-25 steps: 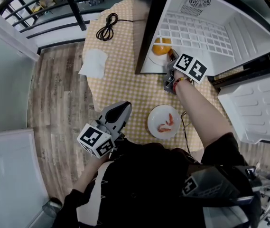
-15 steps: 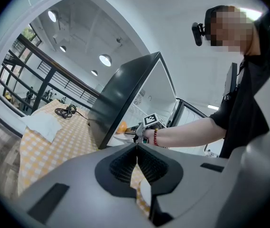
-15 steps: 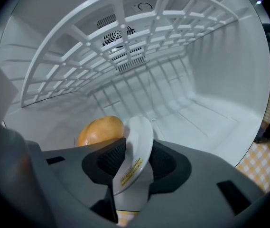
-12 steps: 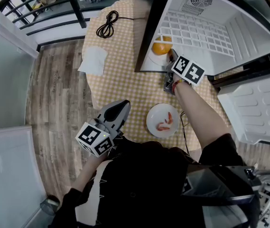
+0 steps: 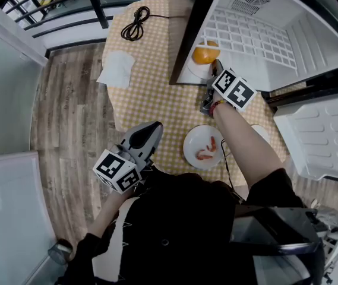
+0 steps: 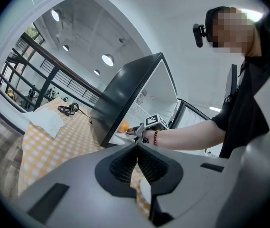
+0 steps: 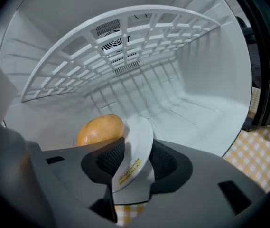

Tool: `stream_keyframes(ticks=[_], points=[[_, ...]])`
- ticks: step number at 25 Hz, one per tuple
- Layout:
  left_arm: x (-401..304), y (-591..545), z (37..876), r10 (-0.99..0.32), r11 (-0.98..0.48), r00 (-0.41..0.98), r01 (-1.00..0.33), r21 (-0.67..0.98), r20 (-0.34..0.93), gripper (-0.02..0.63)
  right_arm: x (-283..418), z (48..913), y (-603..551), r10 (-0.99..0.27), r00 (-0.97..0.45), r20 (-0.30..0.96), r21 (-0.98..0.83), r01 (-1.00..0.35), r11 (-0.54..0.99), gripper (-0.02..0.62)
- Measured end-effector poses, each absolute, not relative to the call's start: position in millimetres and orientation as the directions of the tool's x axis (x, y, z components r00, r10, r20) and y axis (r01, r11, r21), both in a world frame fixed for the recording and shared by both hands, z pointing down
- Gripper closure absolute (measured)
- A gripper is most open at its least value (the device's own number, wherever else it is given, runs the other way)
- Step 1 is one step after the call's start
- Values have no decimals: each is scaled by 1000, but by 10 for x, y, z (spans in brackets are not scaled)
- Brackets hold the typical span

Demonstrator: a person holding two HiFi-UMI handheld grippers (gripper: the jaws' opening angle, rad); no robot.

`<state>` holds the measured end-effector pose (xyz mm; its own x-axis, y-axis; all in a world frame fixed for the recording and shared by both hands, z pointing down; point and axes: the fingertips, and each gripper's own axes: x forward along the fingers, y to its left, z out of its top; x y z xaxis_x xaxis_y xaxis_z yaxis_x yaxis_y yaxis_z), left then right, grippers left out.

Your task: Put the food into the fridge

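**Right jaws stood apart around the plate rim inside the fridge**

The right gripper [image 7: 134,159] reached into the open fridge [image 7: 196,94], tilted a little downward. Its jaws had just been opening and stood apart. The near rim of a white plate [image 7: 137,139] stood between them, and the pads did not seem to press on it. The plate rested on the fridge floor directly ahead of this gripper. A golden-orange round piece of food [image 7: 99,129] lay on it, ahead and to the left of the jaws. A white wire shelf [image 7: 125,37] spanned the fridge above them.

The left gripper [image 6: 136,148] was held level, well behind the right one, with its jaws together and nothing between them. A second plate [image 5: 195,141] carrying shrimp [image 5: 207,152] lay on the checkered table [image 5: 151,94], just behind the right gripper and to the right of the left one. Farther ahead of the left gripper lay a white napkin [image 5: 116,70] and, beyond it, a coiled black cable [image 5: 134,28].
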<state>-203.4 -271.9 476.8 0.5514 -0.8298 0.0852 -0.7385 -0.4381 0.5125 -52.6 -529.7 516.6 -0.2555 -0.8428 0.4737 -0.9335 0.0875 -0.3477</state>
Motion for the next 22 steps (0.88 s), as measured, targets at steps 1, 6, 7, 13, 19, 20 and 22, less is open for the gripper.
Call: stream_keyframes(ticks=[1, 6, 7, 13, 19, 20, 22], points=[[-2037, -2712, 4773, -831, -436, 550, -738, 515, 86, 591, -518, 5172, -5294, -845, -249, 474, -345, -935, 83, 437], [-2046, -2685, 4781, -832, -432, 548, -736, 522, 83, 591, -496, 5143, -5310, -859, -220, 461, -259, -960, 107, 423], [-2052, -2678, 4782, -833, -431, 547, -735, 523, 82, 589, -494, 5145, -5311, -861, -219, 459, -254, -961, 109, 422], [-2126, -2662, 4748, -845, -419, 529, -747, 516, 80, 589, -457, 5190, -5332, -859, -208, 468, -255, -962, 94, 414], [-2193, -2622, 4732, -851, -413, 518, -760, 501, 85, 591, -456, 5203, -5336, -858, -177, 482, -222, -972, 75, 414], [-2210, -2620, 4724, -854, -410, 514, -762, 500, 83, 591, -454, 5207, -5333, -858, -172, 483, -217, -973, 73, 414], [-2236, -2619, 4707, -858, -407, 507, -766, 498, 79, 589, -445, 5210, -5330, -861, -162, 483, -207, -976, 68, 414]])
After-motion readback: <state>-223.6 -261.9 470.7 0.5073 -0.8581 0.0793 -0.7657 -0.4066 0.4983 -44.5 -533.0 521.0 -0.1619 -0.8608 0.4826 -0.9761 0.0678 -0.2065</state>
